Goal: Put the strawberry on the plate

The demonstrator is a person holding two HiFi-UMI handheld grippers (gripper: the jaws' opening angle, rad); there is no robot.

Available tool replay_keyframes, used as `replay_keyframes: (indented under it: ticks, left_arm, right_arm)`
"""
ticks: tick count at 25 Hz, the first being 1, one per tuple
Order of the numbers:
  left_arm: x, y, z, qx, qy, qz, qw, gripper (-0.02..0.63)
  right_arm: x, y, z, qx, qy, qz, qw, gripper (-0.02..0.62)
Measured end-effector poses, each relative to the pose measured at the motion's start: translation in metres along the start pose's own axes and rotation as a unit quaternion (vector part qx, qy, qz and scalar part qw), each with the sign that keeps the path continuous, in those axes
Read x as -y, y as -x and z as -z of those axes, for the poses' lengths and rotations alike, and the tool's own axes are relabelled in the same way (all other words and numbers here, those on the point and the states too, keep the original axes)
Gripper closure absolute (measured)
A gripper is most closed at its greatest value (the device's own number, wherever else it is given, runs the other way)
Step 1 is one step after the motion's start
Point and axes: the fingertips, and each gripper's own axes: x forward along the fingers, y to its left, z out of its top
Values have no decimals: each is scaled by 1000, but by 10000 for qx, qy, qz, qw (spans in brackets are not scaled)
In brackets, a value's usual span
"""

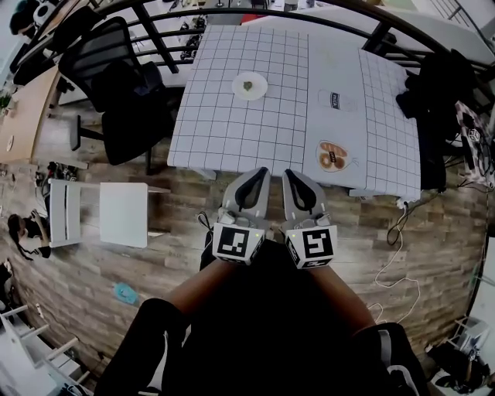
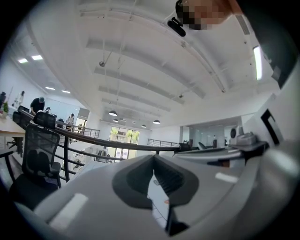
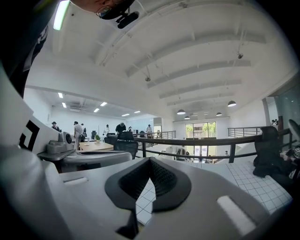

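Close in against the person's body, the left gripper (image 1: 260,173) and the right gripper (image 1: 291,173) are held side by side over the wood-pattern floor (image 1: 193,255), their marker cubes toward the person and their tips toward the table's near edge. In its own view the left gripper (image 2: 153,157) has its jaws clenched tip to tip with nothing caught between them, only a sliver of table showing through the hollow below. The right gripper (image 3: 150,161) is the same, pressed together and empty

Just beyond the tips stands the table (image 1: 232,131), covered in a white gridded sheet. Near its front right edge lies a round orange-rimmed item (image 1: 332,155) with brown shapes on it. Farther back, left of centre, sits a white plate (image 1: 250,85) with a small dull-coloured lump on it. Too small to tell whether either one is the strawberry; both lie well apart from the grippers

Left of the table is a black office chair (image 1: 116,85), and a dark railing (image 1: 232,11) curves round behind
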Motion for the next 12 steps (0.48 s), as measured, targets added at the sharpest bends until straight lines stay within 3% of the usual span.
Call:
replay_keyframes:
  ticks: [8,12]
  left_arm:
    - [2,26,-16,-36,16,-107,9999,598]
    - [21,14,3,-51,-114,-134,9998,598]
  right_arm:
    - [-23,15,-15,6,93,-81,9999,597]
    - [-2,23,0,17,88,-135,9999,598]
